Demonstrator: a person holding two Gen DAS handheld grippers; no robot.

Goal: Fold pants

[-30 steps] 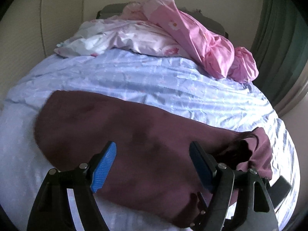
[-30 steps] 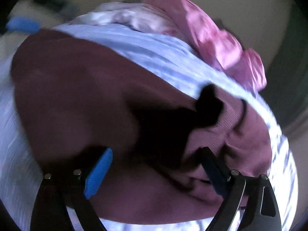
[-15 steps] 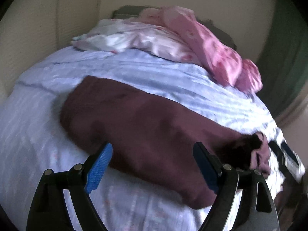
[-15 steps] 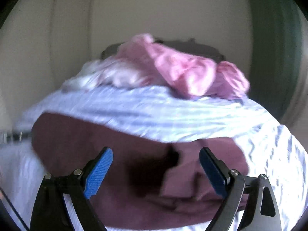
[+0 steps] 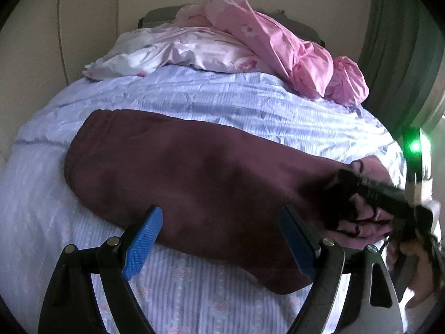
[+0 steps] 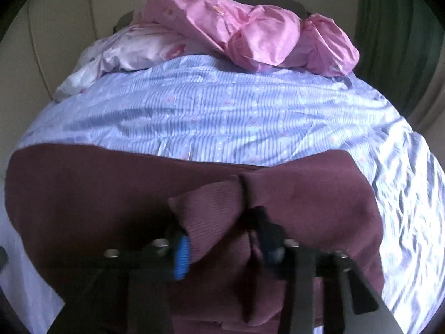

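Maroon pants [image 5: 194, 178] lie lengthwise across the blue striped bed sheet [image 5: 222, 100], waistband at the left. My left gripper [image 5: 219, 239] is open and empty, hovering just above the near edge of the pants. My right gripper [image 6: 225, 247] is shut on the ribbed cuff end of the pants [image 6: 217, 217], pinching a bunched fold. In the left wrist view the right gripper [image 5: 358, 192] shows at the right end of the pants [image 5: 370, 222], with a green light behind it.
A pink quilt [image 5: 278, 44] and a pale floral pillow [image 5: 178, 50] are heaped at the head of the bed. A cream wall [image 5: 83, 14] is on the left and a green curtain [image 5: 397, 41] on the right.
My right gripper came down on the cuff end and closed on it. My left gripper drew back toward the near edge and stayed open.
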